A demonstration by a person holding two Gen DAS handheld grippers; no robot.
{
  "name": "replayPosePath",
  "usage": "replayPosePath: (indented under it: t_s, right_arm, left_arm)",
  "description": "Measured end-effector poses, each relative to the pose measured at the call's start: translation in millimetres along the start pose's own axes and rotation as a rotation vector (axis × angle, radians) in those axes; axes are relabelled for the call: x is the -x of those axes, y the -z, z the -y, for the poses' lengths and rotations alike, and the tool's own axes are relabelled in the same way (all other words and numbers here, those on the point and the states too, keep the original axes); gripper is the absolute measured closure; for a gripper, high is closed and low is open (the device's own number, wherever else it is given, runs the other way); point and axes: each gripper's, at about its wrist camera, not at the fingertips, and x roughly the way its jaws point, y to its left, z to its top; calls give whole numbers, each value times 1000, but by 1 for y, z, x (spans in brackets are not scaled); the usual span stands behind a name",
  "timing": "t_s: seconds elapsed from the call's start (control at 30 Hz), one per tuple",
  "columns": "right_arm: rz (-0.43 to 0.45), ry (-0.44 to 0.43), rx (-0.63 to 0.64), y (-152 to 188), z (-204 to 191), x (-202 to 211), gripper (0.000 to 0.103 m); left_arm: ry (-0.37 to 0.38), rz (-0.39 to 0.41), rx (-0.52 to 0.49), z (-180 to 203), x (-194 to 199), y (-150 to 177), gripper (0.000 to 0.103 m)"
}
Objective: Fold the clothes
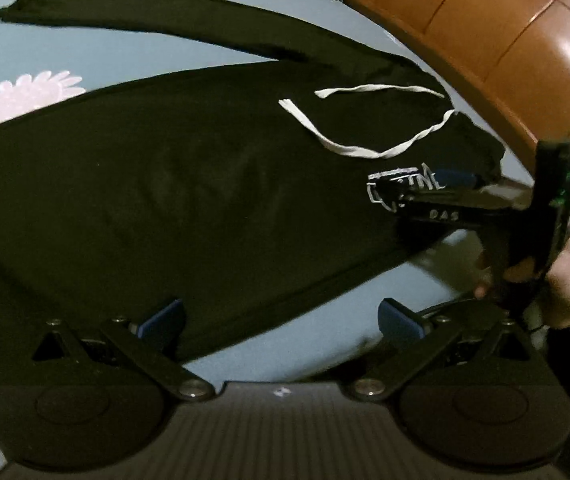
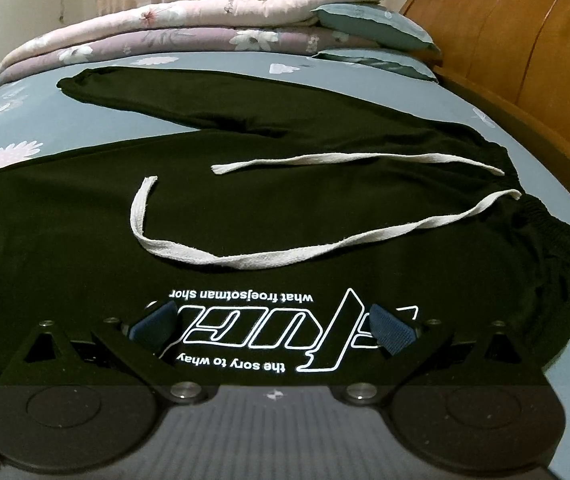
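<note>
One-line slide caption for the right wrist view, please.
Open right gripper hovers over the printed logo on black drawstring pants spread flat on a floral bedsheet.

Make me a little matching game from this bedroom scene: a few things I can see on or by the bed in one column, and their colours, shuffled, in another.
Things:
1. trousers spread on the bed
2. drawstring lying on them
3. headboard
4. bedsheet

Colours:
A. orange-brown wood
B. blue-grey with pale flowers
C. black with white lettering
D. off-white

Pairs: 1-C, 2-D, 3-A, 4-B.

Both tools, the left gripper and the right gripper, have their blue-padded jaws open and hold nothing.
</note>
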Motion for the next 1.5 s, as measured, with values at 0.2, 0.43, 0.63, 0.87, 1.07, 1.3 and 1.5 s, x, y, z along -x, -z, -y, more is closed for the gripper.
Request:
replayPosePath:
  t_s: [0.2,0.43,0.63,0.87,1.07,1.3,1.5]
  right_arm:
    - [-10,10,-6,-2,-1,-1,0]
    - [-14,26,-14,-2,-4,-1,0]
    - [-13,32,-18,-2,-4,-2,0]
    - [-21,30,-25,-3,-3,-2,0]
    - [-19,34,-26,-2,-4,-2,0]
    - [-16,33,-28,-1,-4,-1,0]
    - [-9,30,-25,-1,-4,0,0]
  left_arm:
    - [-144,90,32,-30,21,-14,1]
    - [-128,76,155,-67,26,5,1]
    - [-180,92,186,-82,45,6,1]
    - [-281,131,242,-110,58,0,1]
    - [-348,106,293,-131,60,11,1]
    - [-384,107,342,-144,69,19,1]
    - [-342,124,261,-118,62,1,1]
